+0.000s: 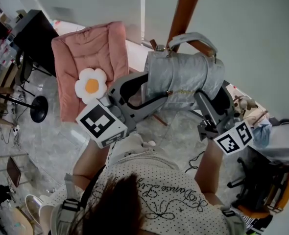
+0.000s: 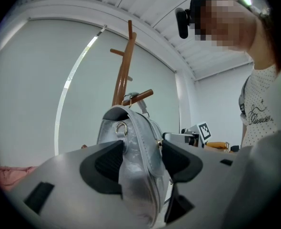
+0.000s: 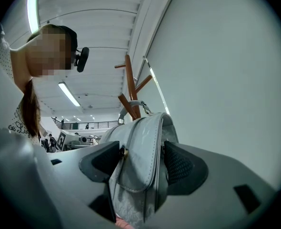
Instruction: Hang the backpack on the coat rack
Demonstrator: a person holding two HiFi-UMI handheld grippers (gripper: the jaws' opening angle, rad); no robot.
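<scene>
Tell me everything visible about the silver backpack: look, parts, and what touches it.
The backpack is small, of shiny, crinkled silver-grey material like leather, with a stitched flap, gold-coloured rings and a grey top handle. It is upright in the air beside the wooden coat rack. The left gripper clamps one end, the right gripper the other. The handle seems looped over a peg; whether the peg bears its weight cannot be told.
</scene>
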